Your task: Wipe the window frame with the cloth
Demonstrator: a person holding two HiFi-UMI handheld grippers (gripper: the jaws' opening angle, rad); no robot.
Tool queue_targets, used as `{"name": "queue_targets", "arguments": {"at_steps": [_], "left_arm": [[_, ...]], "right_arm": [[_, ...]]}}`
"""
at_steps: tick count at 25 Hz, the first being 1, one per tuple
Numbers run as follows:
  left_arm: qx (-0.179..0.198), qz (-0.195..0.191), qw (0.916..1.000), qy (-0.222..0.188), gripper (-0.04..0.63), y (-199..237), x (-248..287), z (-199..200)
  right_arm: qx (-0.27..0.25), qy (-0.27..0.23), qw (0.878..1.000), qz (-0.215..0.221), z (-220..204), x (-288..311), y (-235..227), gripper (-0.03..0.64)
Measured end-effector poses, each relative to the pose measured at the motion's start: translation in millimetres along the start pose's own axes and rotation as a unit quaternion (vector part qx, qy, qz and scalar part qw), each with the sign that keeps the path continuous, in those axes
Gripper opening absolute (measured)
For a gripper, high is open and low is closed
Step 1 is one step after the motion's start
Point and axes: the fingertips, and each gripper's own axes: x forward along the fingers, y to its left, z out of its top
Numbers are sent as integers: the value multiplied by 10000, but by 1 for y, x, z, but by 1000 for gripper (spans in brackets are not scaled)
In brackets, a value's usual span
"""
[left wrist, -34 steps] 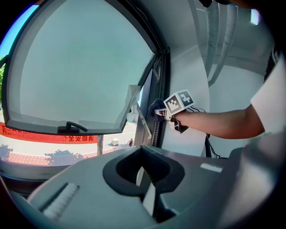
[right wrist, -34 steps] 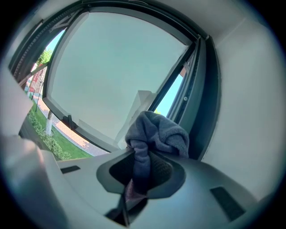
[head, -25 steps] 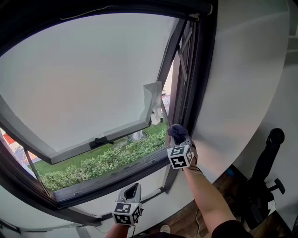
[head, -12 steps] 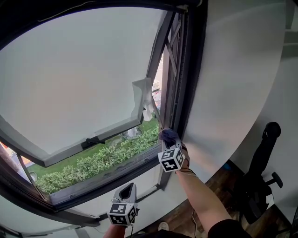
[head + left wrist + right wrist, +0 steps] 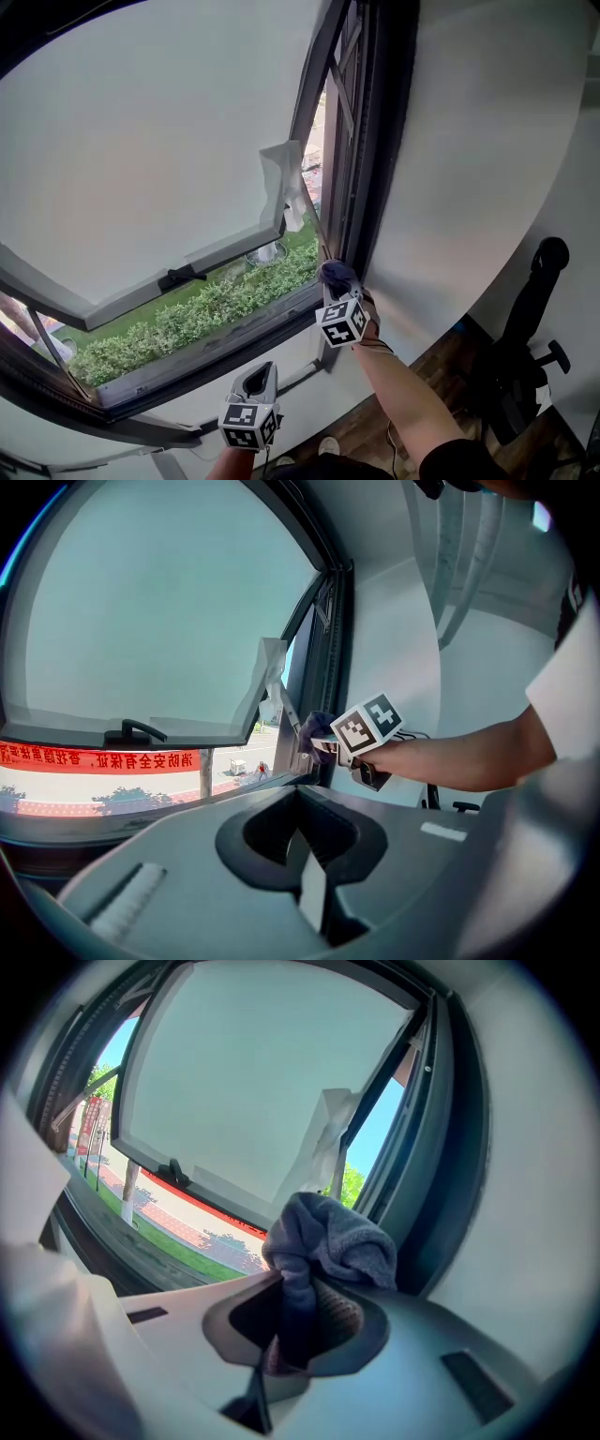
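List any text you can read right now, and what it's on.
"消防安全有保证": white characters on the red banner outdoors, seen in the left gripper view; the characters at its left end are cut off and unreadable.
The same banner in the right gripper view is too small to read.
No other words or numbers are visible.

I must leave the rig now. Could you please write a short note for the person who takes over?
Right gripper: shut on the cloth, held at the lower right corner of the window frame, seemingly against its right upright.
Left gripper: shut, empty, held low below the window.
The sash is tilted open outward.
Done: the views do not show which parts are already wiped.
Left: wipe along the frame with the cloth.
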Motion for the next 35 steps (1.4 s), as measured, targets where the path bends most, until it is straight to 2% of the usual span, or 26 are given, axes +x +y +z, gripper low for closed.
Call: {"name": "queue_targets", "arguments": {"at_steps": [18,24,30,35], "left_arm": [[-79,165,9998,92,8,-5,4,-6],[-190,240,9994,154,8,-1,7,-14],[-230,265,9993,125,8,0,11,-9],[-192,241,9995,103,8,-1,14,-7]], "right_arm": [[109,534,9975,447,-60,21,35,66],[380,697,9943,718,-75,25,47,66],[665,699,9922,788,-79,28,49,66],[1052,722,9850,1160,-83,26,54,67]]}}
